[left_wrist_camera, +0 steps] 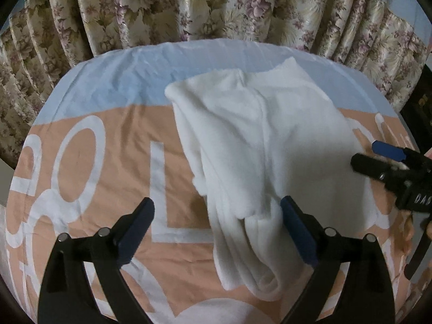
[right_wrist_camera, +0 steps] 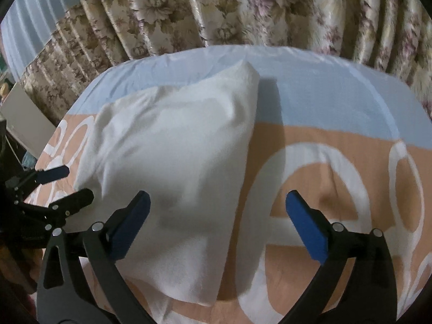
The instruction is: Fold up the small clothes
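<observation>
A white fleece garment (left_wrist_camera: 259, 140) lies partly folded on a peach, white and blue sheet (left_wrist_camera: 108, 178). Its rumpled near end reaches down between my left gripper's fingers. My left gripper (left_wrist_camera: 217, 213) is open; its right pad (left_wrist_camera: 295, 232) touches the cloth's bunched fold. In the right wrist view the garment (right_wrist_camera: 175, 156) lies to the left, its near corner between the fingers. My right gripper (right_wrist_camera: 217, 205) is open above it and holds nothing. The right gripper also shows at the right edge of the left wrist view (left_wrist_camera: 378, 156), and the left gripper at the left edge of the right wrist view (right_wrist_camera: 62, 183).
A floral curtain (left_wrist_camera: 189, 8) hangs close behind the far edge of the sheet. A dark piece of furniture (left_wrist_camera: 421, 108) stands at the far right. A pale board (right_wrist_camera: 24, 124) leans at the left beside the surface.
</observation>
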`<state>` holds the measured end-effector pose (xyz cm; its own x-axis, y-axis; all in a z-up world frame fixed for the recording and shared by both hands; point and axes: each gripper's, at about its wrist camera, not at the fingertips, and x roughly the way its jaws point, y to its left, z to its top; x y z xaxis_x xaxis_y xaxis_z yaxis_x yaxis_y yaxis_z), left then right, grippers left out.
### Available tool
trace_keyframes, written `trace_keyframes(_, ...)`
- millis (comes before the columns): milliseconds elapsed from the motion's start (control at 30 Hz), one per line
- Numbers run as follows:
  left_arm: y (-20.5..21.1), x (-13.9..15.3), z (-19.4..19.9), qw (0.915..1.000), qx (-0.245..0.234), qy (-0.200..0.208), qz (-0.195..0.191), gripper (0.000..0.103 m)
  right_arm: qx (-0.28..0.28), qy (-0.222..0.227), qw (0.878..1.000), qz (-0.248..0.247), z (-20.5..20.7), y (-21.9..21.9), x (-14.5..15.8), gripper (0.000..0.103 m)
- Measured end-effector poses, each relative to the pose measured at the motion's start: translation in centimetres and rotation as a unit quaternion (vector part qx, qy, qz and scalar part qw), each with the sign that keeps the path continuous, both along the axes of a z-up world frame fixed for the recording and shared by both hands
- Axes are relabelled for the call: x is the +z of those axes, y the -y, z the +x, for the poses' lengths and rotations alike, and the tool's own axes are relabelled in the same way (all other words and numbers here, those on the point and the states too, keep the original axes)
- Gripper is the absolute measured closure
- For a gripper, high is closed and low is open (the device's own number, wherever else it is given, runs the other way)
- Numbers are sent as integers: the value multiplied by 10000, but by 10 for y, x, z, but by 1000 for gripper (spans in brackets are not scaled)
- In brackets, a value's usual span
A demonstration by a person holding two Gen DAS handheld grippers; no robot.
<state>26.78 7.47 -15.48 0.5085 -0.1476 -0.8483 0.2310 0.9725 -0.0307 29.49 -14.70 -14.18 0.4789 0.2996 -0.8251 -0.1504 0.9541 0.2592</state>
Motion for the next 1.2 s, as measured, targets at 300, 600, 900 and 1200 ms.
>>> trace_keyframes(300,-2,-25,5,9995,-57,-215,-235,6,-115,43,9999,93,3,7,1,3)
trace_keyframes(600,0,-31,10,9995,-73,-142,-275,1,-205,13,9996,187,6,9,-4,3)
trace_keyframes(900,16,-30,10,9975,-421,-239,-519,10,-218,-21,9996,191,9,8,-4,3)
trace_keyframes(1200,16,-25,13,9940,-725,-368,-735,51,-181,-6,9997,135,11,9,-4,3)
